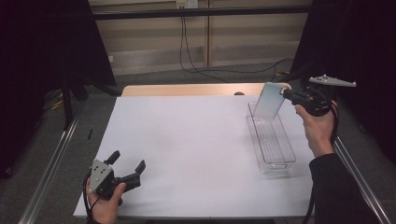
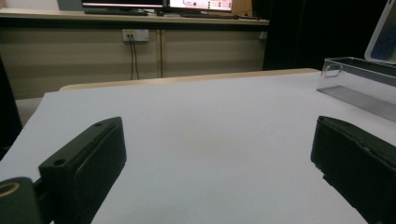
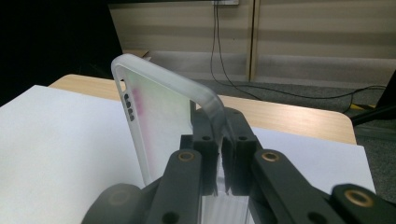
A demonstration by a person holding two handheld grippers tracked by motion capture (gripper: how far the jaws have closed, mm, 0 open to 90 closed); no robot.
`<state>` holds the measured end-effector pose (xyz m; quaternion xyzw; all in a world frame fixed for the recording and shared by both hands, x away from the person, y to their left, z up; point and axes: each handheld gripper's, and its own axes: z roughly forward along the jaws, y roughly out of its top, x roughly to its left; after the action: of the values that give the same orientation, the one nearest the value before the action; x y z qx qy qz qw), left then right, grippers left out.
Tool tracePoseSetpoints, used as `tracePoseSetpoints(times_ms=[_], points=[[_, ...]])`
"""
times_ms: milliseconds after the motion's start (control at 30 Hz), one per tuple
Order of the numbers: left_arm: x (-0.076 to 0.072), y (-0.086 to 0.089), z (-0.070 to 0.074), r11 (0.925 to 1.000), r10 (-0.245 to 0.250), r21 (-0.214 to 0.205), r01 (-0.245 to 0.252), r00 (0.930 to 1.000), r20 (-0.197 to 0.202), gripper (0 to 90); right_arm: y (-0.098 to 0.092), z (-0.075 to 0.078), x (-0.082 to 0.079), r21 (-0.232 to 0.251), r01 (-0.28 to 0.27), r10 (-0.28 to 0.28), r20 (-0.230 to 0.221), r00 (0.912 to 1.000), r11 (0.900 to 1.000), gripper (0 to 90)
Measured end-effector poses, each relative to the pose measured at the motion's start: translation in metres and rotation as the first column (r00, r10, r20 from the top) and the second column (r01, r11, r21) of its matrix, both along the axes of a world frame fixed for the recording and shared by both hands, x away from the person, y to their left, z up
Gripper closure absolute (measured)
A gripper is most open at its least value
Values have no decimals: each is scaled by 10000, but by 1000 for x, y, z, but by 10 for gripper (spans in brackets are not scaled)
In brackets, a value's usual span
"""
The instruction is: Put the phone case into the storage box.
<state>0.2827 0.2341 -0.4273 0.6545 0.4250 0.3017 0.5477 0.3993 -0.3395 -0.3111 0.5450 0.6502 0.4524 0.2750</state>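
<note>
Translucent phone case pinched edge-on by right gripper, jaws pressed on its rim, held tilted above far end of clear tray at 2 o'clock on desk, prob. for dropping in. Left gripper at 7 o'clock, jaws spread, idle.

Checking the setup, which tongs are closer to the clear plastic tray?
Right. The right tongs hold a phone case just above the far end of the clear tray; the left tongs rest open across the table, well apart.

black left gripper, grey plates, dark sleeve, cables
</note>
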Motion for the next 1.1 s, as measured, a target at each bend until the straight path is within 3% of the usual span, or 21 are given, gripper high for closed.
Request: tracePoseSetpoints(times_ms=[267, 333, 500, 800, 1100], points=[[-1, -3, 0, 9999, -144, -46, 143, 9999, -81, 32, -2, -4, 7, -621, -84, 76, -127, 9999, 9980, 854], [-2, -4, 0, 9998, -145, -168, 141, 9996, -223, 32, -3, -5, 8, -535, -88, 82, -106, 9999, 9985, 853], [-2, -5, 0, 9998, -194, -53, 193, 9997, -122, 32, -5, -9, 12, -555, -10, 8, -36, 10000, 9985, 853], [1, -5, -2, 9999, -161, 32, 162, 9997, -173, 32, 1, -15, 25, -862, -38, 36, -19, 10000, 9963, 853], [1, -6, -2, 9998, -176, 131, 178, 9998, -125, 32, 6, -21, 36, -1233, 288, -283, 54, 9996, 9920, 854]])
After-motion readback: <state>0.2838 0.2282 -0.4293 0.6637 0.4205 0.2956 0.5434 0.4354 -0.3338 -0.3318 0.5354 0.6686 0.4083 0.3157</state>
